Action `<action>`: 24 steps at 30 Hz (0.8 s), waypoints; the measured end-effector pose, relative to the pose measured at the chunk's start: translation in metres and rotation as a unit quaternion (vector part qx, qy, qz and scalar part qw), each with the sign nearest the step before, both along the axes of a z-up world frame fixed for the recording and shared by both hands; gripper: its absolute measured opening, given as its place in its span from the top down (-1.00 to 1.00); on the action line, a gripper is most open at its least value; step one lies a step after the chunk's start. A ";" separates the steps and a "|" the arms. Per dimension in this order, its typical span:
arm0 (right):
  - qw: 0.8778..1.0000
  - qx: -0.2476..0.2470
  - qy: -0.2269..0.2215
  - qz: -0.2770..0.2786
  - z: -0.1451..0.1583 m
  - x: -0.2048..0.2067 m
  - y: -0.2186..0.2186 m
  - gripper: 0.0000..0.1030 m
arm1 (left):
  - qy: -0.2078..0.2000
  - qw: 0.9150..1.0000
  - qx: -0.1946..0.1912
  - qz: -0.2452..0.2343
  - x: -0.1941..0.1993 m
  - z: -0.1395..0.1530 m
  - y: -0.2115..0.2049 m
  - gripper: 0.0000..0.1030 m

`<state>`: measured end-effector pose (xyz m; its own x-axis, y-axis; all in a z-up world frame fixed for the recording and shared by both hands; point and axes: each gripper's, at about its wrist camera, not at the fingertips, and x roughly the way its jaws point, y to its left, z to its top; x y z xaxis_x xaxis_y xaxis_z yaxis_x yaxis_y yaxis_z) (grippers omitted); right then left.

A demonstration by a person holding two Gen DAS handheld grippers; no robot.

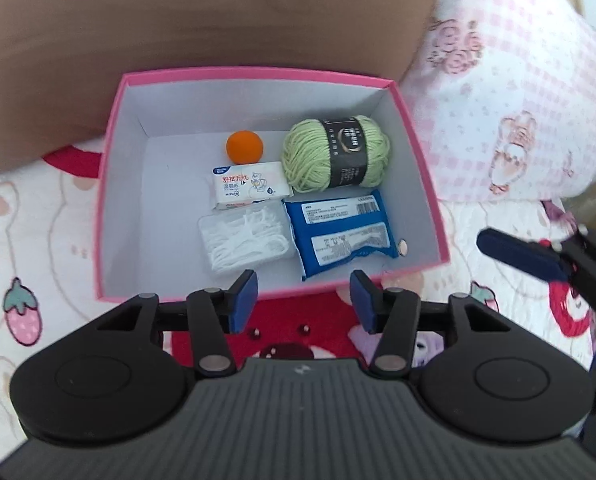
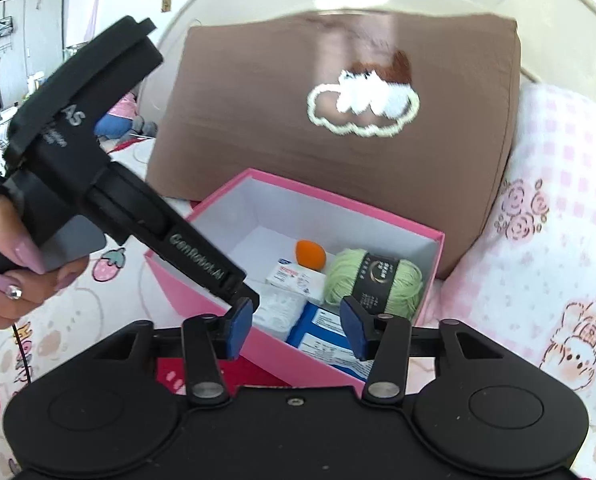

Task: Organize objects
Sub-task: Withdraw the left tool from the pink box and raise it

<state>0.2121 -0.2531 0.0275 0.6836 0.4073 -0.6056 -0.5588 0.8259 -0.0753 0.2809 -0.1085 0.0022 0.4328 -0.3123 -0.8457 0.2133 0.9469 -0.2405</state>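
An open pink box point(image 1: 109, 184) with a white inside sits on the bed. It holds an orange ball point(image 1: 244, 146), a green yarn skein point(image 1: 336, 154), a white wipes pack point(image 1: 249, 186), a clear case of floss picks point(image 1: 243, 242) and a blue packet point(image 1: 340, 234). My left gripper point(image 1: 304, 304) is open and empty, just in front of the box's near wall. My right gripper point(image 2: 295, 328) is open and empty over the box's point(image 2: 177, 292) near right corner. The left gripper's body point(image 2: 97, 184) shows in the right wrist view, held by a hand.
A brown cushion point(image 2: 338, 152) leans behind the box. A pink checked pillow point(image 1: 510, 100) lies to the right. The bedsheet point(image 1: 29, 264) has strawberry and bear prints. A small round button-like thing point(image 1: 402, 247) lies in the box's right corner.
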 end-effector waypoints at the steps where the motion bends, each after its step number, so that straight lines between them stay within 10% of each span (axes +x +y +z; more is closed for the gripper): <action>1: 1.000 -0.005 -0.003 -0.001 0.001 -0.006 0.002 -0.24 | -0.001 1.000 0.000 -0.001 -0.005 0.003 0.002 -0.02; 12: 0.999 0.004 -0.026 0.031 0.022 -0.061 0.003 -0.86 | -0.025 0.998 0.033 -0.050 -0.058 0.035 0.002 -0.41; 24: 0.999 0.018 -0.029 0.040 0.027 -0.101 0.001 -0.90 | -0.028 0.996 0.057 -0.069 -0.093 0.045 0.010 -0.89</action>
